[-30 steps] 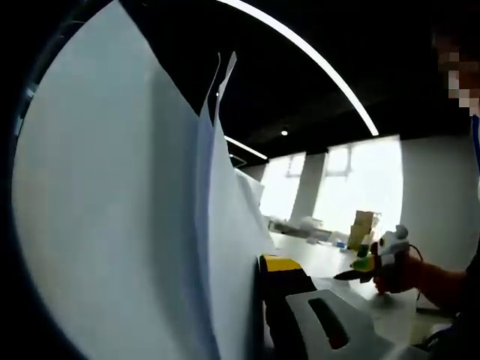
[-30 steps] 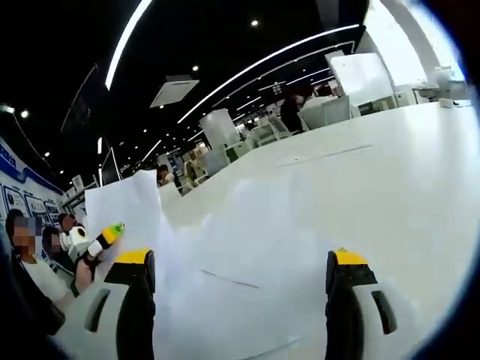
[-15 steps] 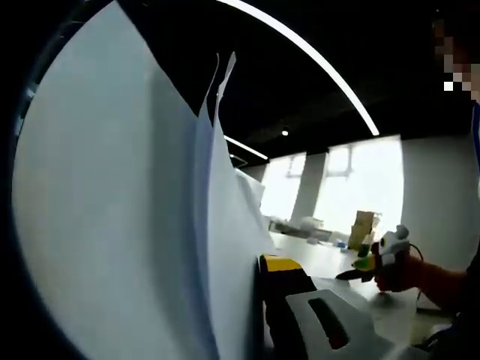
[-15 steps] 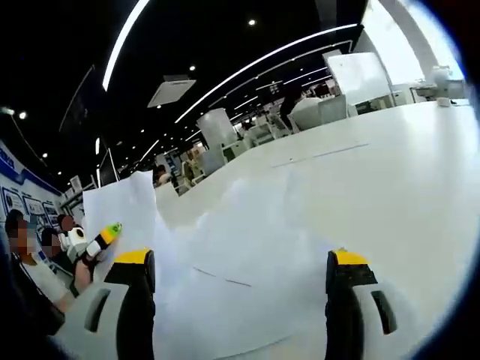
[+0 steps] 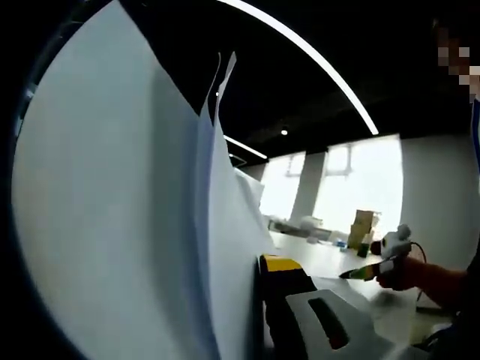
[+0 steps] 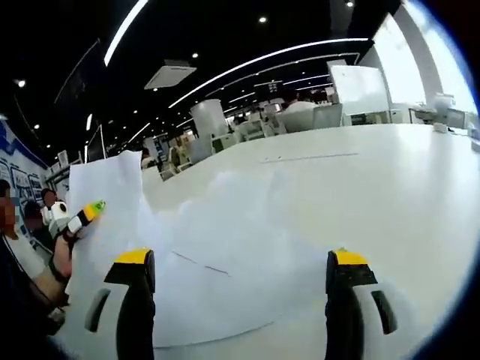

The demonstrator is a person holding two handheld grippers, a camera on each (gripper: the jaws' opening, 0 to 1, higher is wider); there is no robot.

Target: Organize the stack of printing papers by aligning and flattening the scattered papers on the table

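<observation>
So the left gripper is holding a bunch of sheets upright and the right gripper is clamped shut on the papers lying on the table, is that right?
Not quite. The right gripper is open: in the right gripper view its jaws stand wide apart above the papers lying on the table, gripping nothing. The rest holds: the left gripper view shows the left gripper holding the sheets upright.

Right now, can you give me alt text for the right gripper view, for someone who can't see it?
The right gripper is open above loose white papers spread on a white table. At far left, the left gripper holds some sheets upright. A dark ceiling with strip lights runs behind.
</observation>
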